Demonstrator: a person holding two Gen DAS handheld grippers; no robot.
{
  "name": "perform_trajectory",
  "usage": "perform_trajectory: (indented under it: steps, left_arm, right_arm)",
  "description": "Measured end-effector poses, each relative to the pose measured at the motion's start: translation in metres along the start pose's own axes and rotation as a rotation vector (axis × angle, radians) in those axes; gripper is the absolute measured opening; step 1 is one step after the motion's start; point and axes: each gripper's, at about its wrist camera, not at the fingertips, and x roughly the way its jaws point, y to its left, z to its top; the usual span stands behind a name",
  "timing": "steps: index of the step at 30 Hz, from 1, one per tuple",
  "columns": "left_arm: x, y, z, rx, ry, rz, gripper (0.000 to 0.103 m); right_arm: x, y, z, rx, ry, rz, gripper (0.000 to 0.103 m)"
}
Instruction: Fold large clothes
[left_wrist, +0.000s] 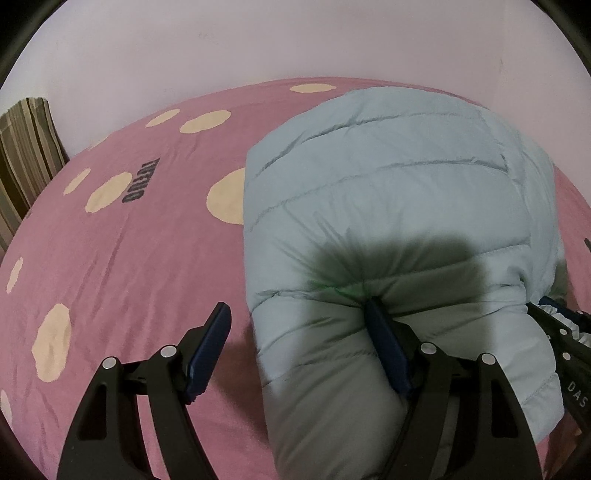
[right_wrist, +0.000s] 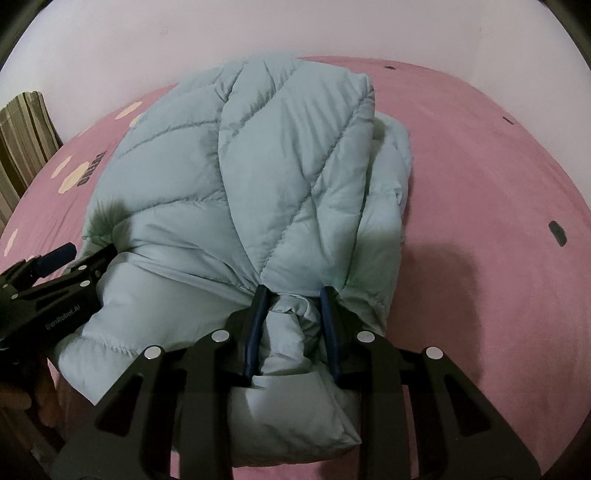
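Pale blue puffer jacket (right_wrist: 236, 177) bunched on the pink dotted bedsheet (left_wrist: 122, 266). Right gripper (right_wrist: 295, 328) pinching a gathered fold, seen only from the right wrist; left gripper (left_wrist: 295, 343) spread wide, one finger pressing into the jacket's edge.

the jacket (right_wrist: 258, 177) is pale blue quilted cloth, puffy, smooth, with a faint sheen and stitched seams. the bedsheet (left_wrist: 140, 266) is matt pink cloth, softly creased, with cream printed spots. the right gripper (right_wrist: 293, 328) has matt black plastic arms, dark blue pads (right_wrist: 255, 328) and shiny metal rivets.
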Motion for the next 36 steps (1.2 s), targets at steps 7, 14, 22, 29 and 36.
perform_trajectory:
  steps: [7,14,22,29,36]
  left_arm:
    - [0.001,0.004,0.003,-0.012,0.021,-0.014,0.074]
    - [-0.027,0.025,0.020,-0.049,-0.002,-0.044,0.074]
    - [-0.060,0.045,0.085,-0.096,-0.114,-0.031,0.073]
    - [-0.038,0.028,0.109,-0.083,-0.091,-0.013,0.073]
    - [0.010,0.009,0.090,-0.073,0.019,-0.010,0.074]
  right_arm:
    - [-0.005,0.003,0.002,0.009,0.007,-0.016,0.030]
    - [-0.046,0.012,0.022,-0.007,-0.044,-0.026,0.030]
    - [-0.090,0.024,0.092,-0.014,-0.195,-0.009,0.041]
    - [-0.052,0.019,0.132,0.004,-0.166,-0.024,0.041]
    - [0.005,0.008,0.117,0.012,-0.059,-0.073,0.041]
